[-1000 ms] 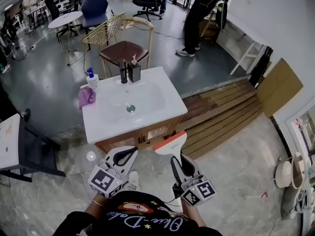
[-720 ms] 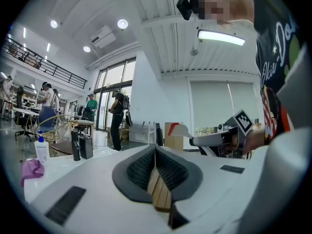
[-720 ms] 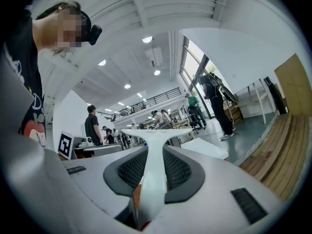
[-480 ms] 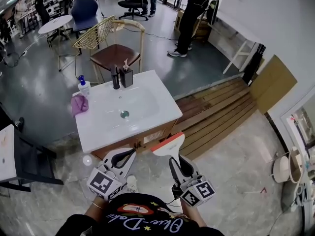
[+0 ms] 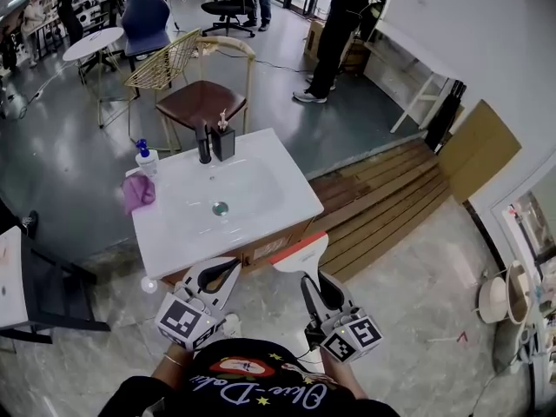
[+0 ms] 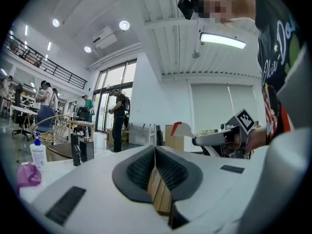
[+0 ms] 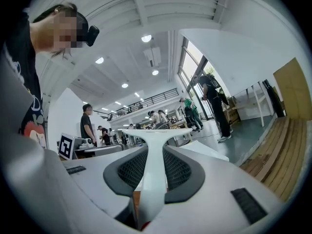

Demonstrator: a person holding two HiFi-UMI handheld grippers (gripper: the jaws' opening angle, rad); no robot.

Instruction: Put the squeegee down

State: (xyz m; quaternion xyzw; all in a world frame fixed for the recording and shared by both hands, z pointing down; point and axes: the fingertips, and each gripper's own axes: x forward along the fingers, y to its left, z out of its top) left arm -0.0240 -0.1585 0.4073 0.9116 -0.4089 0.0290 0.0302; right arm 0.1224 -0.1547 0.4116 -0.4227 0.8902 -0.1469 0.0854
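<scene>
The squeegee [image 5: 300,252], white with a red-edged blade, sticks forward out of my right gripper [image 5: 314,287], which is shut on its handle [image 7: 154,165]. Its blade [image 7: 157,133] lies crosswise, level, just short of the front edge of the white sink vanity [image 5: 195,228]. My left gripper [image 5: 226,269] hovers beside it on the left, jaws shut with nothing between them; in the left gripper view its pads [image 6: 155,152] meet at the tip. The squeegee blade [image 6: 182,129] and the right gripper also show there at the right.
On the vanity top stand a black tap [image 5: 204,146], a black dispenser [image 5: 223,139], a blue-capped bottle [image 5: 145,159] and a purple cloth [image 5: 137,191]. A wire chair [image 5: 198,85] stands behind it. Wooden planks [image 5: 391,202] lie at right. People stand farther back [image 5: 340,24].
Both grippers have drifted a little closer to the vanity's front edge, the squeegee still held the same way. The vanity sits lower and nearer in the head view.
</scene>
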